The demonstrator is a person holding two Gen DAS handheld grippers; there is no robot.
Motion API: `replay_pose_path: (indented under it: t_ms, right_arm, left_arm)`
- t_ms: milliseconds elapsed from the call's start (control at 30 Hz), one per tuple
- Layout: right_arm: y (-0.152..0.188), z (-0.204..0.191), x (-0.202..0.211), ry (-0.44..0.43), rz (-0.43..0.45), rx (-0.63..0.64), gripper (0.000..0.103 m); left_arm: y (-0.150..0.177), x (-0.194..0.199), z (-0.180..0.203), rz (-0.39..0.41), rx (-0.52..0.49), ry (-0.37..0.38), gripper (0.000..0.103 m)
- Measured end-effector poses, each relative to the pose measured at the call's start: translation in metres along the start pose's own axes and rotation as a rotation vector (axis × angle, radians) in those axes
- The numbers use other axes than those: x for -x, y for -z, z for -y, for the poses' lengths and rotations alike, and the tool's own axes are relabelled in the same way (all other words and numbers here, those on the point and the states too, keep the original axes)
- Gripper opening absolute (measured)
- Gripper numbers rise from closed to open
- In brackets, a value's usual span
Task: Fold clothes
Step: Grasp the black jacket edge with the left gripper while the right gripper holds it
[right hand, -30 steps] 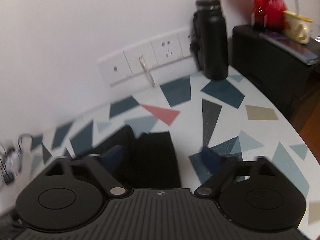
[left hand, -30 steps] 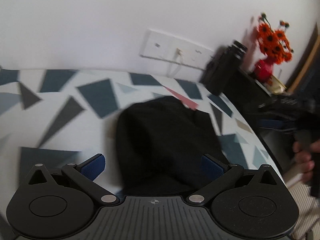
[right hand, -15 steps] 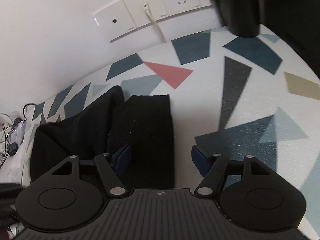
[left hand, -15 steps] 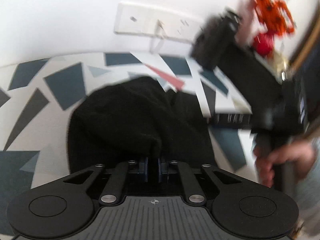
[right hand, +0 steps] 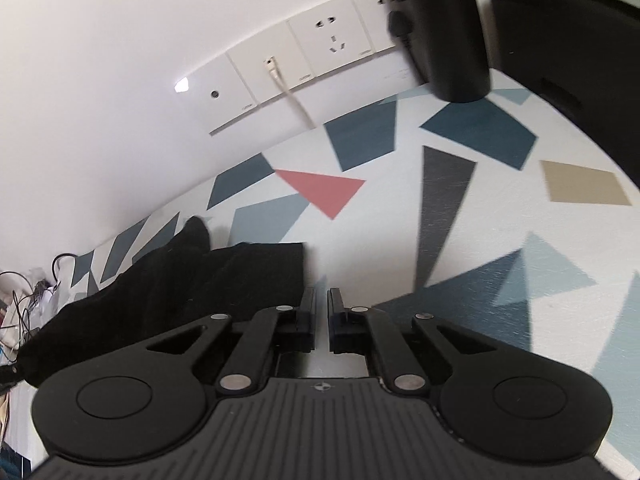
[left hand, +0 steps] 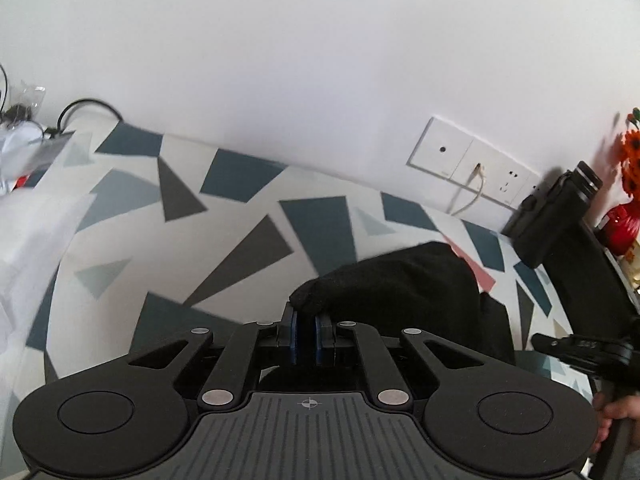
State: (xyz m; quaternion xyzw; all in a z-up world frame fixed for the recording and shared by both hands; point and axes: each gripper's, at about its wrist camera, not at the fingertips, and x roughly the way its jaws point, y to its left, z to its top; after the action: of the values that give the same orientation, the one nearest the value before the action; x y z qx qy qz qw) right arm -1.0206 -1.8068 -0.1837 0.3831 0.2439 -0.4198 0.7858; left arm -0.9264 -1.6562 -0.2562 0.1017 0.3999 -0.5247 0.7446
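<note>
**Two grippers at the black garment's edges**

Two grippers work over one black garment [left hand: 404, 284] that lies on a desk [left hand: 224, 216] whose white top is patterned with blue, grey and pink angular shapes. In the left wrist view the left gripper [left hand: 306, 334] has its blue-padded jaws drawn almost together, pinching a lifted fold of the garment's near edge; the cloth bulges up directly ahead of the fingertips and spreads away to the right. At the far right of that view a hand [left hand: 616, 420] holds the handle of the right gripper.

In the right wrist view the right gripper [right hand: 321, 304] has its jaws nearly together with a narrow gap between them. The garment [right hand: 224, 280] lies just left of the fingertips, its straight right edge beside the left finger; whether any cloth is caught between the jaws cannot be told from this view.

A white socket panel [right hand: 304, 56] sits on the wall behind the desk, with a white cable [right hand: 288, 92] plugged into one plate. A black flask [right hand: 440, 28] stands on the desk near the wall, and orange flowers [left hand: 632, 160] in a red vase show beyond it. Small print on the socket plates is too small to read.
</note>
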Motion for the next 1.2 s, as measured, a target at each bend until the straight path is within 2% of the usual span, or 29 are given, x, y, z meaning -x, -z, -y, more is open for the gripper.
replay_pose_path:
  t_ms: [100, 167, 200, 233, 267, 300, 400, 467, 500, 533, 567, 600, 733, 900, 1067, 1167, 1200]
  right_arm:
    - [0.008, -0.003, 0.007, -0.004, -0.027, 0.029, 0.008]
    - [0.019, -0.009, 0.009, -0.019, -0.051, 0.052, 0.013]
    - [0.025, -0.013, 0.01, -0.026, -0.066, 0.063, 0.025]
    - [0.03, -0.016, 0.008, -0.024, -0.084, 0.068, 0.047]
    - [0.035, -0.019, 0.005, -0.021, -0.102, 0.073, 0.057]
    - [0.04, -0.023, 0.003, -0.018, -0.12, 0.077, 0.065]
    - [0.049, -0.029, -0.003, -0.014, -0.144, 0.061, 0.065]
    - [0.049, -0.032, -0.007, -0.025, -0.163, 0.036, 0.057]
    - [0.048, -0.033, -0.008, -0.04, -0.171, 0.026, 0.033]
    - [0.045, -0.037, -0.003, -0.044, -0.156, 0.028, 0.013]
    - [0.041, -0.04, 0.001, -0.046, -0.139, 0.032, 0.012]
    - [0.037, -0.044, 0.006, -0.049, -0.122, 0.036, 0.01]
    - [0.014, -0.056, 0.045, -0.069, 0.067, 0.035, 0.003]
    - [0.025, -0.071, 0.054, -0.022, 0.068, 0.121, 0.004]
    - [0.036, -0.088, 0.061, 0.026, 0.063, 0.208, 0.009]
    - [0.062, -0.097, 0.051, 0.064, 0.018, 0.291, 0.018]
    - [0.074, -0.101, 0.045, 0.084, -0.01, 0.324, 0.027]
  left_arm:
    - [0.008, -0.004, -0.007, -0.021, 0.006, 0.005, 0.011]
    - [0.014, -0.008, -0.011, -0.036, 0.003, -0.005, 0.033]
    - [0.016, -0.009, -0.013, -0.042, 0.0, -0.017, 0.057]
    - [0.019, -0.009, -0.015, -0.045, -0.003, -0.03, 0.081]
    - [0.023, -0.008, -0.017, -0.042, -0.009, -0.036, 0.088]
    - [0.026, -0.007, -0.018, -0.036, -0.018, -0.035, 0.094]
    - [0.036, -0.007, -0.019, -0.058, -0.061, 0.014, 0.094]
    - [0.044, -0.009, -0.02, -0.087, -0.08, 0.053, 0.09]
    - [0.048, -0.01, -0.021, -0.102, -0.081, 0.079, 0.066]
    - [0.05, -0.012, -0.022, -0.12, -0.081, 0.105, 0.016]
    - [0.05, -0.014, -0.023, -0.144, -0.079, 0.126, 0.002]
    - [0.05, -0.013, -0.023, -0.145, -0.074, 0.138, 0.002]
    - [0.032, 0.011, -0.026, 0.002, -0.079, 0.18, 0.002]
    - [0.006, 0.039, -0.031, 0.131, -0.065, 0.234, 0.002]
    - [0.005, 0.053, -0.034, 0.157, -0.059, 0.257, 0.002]
    - [0.012, 0.057, -0.04, 0.153, -0.031, 0.257, 0.002]
    - [0.013, 0.059, -0.042, 0.155, -0.02, 0.263, 0.002]
